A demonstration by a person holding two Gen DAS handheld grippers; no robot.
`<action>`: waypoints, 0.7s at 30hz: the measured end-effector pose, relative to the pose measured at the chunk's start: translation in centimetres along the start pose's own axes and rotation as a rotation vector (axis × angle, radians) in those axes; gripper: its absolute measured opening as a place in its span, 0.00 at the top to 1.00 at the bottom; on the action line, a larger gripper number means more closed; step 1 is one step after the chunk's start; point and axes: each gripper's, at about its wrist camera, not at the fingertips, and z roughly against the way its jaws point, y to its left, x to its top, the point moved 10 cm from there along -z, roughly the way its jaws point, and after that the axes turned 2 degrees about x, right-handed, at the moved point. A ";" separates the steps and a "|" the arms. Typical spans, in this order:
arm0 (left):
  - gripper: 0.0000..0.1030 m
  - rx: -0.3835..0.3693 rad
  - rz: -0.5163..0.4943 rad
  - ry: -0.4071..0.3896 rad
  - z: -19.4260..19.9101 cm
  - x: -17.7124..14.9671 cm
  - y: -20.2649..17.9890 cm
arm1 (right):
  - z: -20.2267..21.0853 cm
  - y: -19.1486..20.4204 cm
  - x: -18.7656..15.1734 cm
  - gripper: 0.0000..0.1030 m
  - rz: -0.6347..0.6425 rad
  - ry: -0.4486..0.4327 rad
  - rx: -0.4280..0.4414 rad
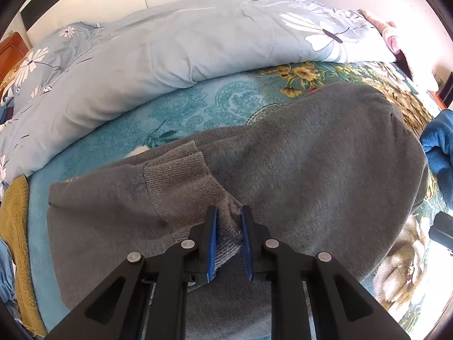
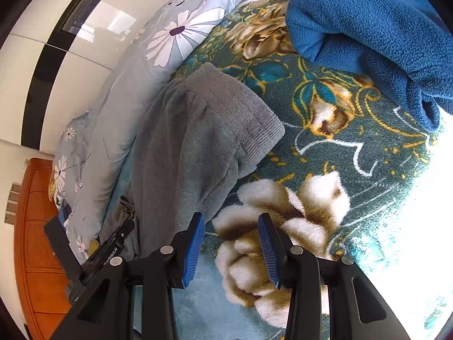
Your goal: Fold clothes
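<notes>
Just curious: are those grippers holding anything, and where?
The left gripper pinches the grey sweater's ribbed cuff. The right gripper holds nothing.

Bed (image 1: 198, 104) was covered by a teal floral blanket. Directly on it lay a grey sweatshirt (image 1: 311, 155) mid-bed, a pale blue flowered duvet (image 1: 170, 51) along the far edge, a blue fleece (image 2: 368, 28), and a mustard knit (image 1: 14, 226) at one edge.

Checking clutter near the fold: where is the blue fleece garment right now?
In the right wrist view the blue fleece garment lies bunched at upper right on the floral blanket, apart from the grey sweater; the left wrist view shows it at the right edge.
</notes>
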 end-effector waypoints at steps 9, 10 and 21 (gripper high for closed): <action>0.62 -0.011 0.021 -0.054 4.0 0.4 0.9 | -0.4 -0.8 3.0 0.33 -0.174 -0.084 0.104; 0.59 0.005 0.036 -0.056 4.2 0.5 1.7 | -0.7 -1.1 3.2 0.32 -0.196 -0.092 0.107; 0.59 0.085 0.271 0.068 1.3 -1.6 9.2 | -3.8 -2.6 5.2 0.26 -0.369 -0.152 0.193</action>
